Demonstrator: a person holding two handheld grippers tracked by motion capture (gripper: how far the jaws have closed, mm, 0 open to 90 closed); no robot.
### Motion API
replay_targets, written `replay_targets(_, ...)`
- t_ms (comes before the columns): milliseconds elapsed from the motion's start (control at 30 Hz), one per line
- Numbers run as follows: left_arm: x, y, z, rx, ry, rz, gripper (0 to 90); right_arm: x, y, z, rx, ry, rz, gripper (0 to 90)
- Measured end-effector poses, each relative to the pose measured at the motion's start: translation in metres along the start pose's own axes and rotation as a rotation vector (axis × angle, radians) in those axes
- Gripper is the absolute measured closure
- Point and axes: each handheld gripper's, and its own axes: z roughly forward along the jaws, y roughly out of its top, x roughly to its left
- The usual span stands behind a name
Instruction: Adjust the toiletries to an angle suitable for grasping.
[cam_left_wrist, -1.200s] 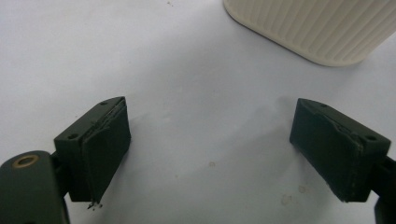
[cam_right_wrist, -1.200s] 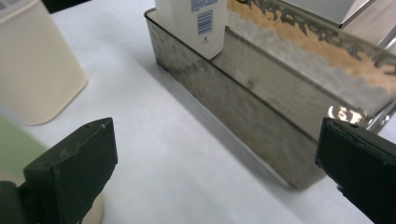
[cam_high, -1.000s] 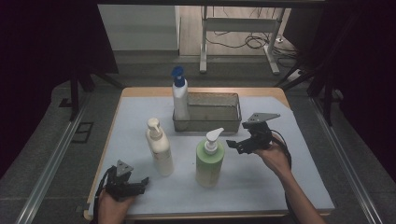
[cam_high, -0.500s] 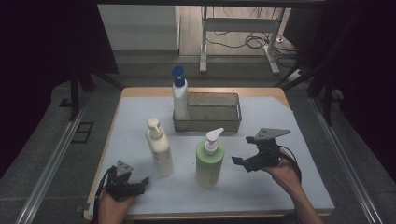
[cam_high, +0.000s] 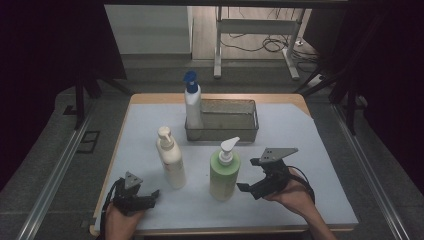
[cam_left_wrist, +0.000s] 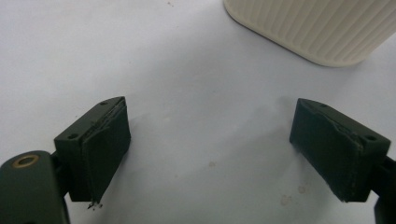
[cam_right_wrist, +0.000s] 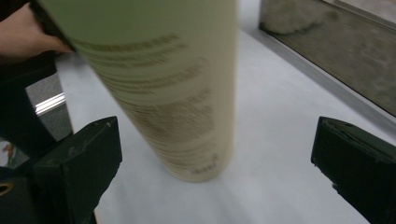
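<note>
A green pump bottle (cam_high: 224, 174) stands upright near the middle front of the table. My right gripper (cam_high: 251, 189) is open just to its right, low over the mat, jaws pointing at it. In the right gripper view the green bottle (cam_right_wrist: 173, 88) looms between the wide jaws, nearer the left one and apart from both. A cream pump bottle (cam_high: 170, 160) stands left of the green one. My left gripper (cam_high: 150, 197) rests open at the front left; its view shows the cream bottle's ribbed base (cam_left_wrist: 317, 28) ahead of the jaws. A white bottle with a blue pump (cam_high: 192, 105) stands in the mesh basket's left end.
The grey mesh basket (cam_high: 235, 122) sits at the back middle of the white mat (cam_high: 310, 150). The table's front edge lies close under both hands. A metal rail (cam_high: 60, 165) runs along the floor on the left, and a table frame with cables stands beyond.
My right gripper has dropped from beside the green bottle's pump toward the front and now sits low beside the bottle's body. The left gripper has stayed put.
</note>
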Motion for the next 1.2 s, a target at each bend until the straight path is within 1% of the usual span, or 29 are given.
replay_targets(133, 0.000, 0.000, 0.000, 0.001, -0.001, 0.000, 12.2, 0.008, 0.005, 0.006, -0.002, 0.010, -0.019, 1.3)
replay_targets(333, 0.000, 0.000, 0.000, 0.000, -0.001, 0.000, 12.2, 0.017, 0.012, 0.015, 0.007, 0.007, -0.040, 1.1)
replay_targets(500, 0.000, 0.000, 0.000, 0.001, -0.001, -0.001, 12.2, 0.022, 0.016, 0.024, 0.010, -0.001, -0.067, 1.8)
replay_targets(533, 0.000, 0.000, 0.000, 0.000, -0.001, -0.001, 12.2, 0.024, 0.018, 0.027, 0.008, -0.007, -0.078, 2.2)
replay_targets(700, 0.000, 0.000, 0.000, 0.000, -0.001, -0.001, 12.2, 0.028, 0.021, 0.032, 0.001, -0.021, -0.099, 2.9)
replay_targets(800, 0.000, 0.000, 0.000, 0.000, -0.001, -0.001, 12.2, 0.030, 0.023, 0.036, 0.003, -0.025, -0.107, 4.9)
replay_targets(900, 0.000, 0.000, 0.000, 0.001, -0.001, -0.001, 12.2, 0.031, 0.025, 0.039, -0.006, -0.044, -0.118, 8.0)
replay_targets(1000, 0.000, 0.000, 0.000, 0.001, -0.001, -0.001, 12.2, 0.031, 0.026, 0.041, -0.011, -0.053, -0.118, 9.0)
replay_targets(1200, 0.000, 0.000, 0.000, 0.001, -0.001, -0.001, 12.2, 0.030, 0.029, 0.047, -0.014, -0.055, -0.121, 9.9)
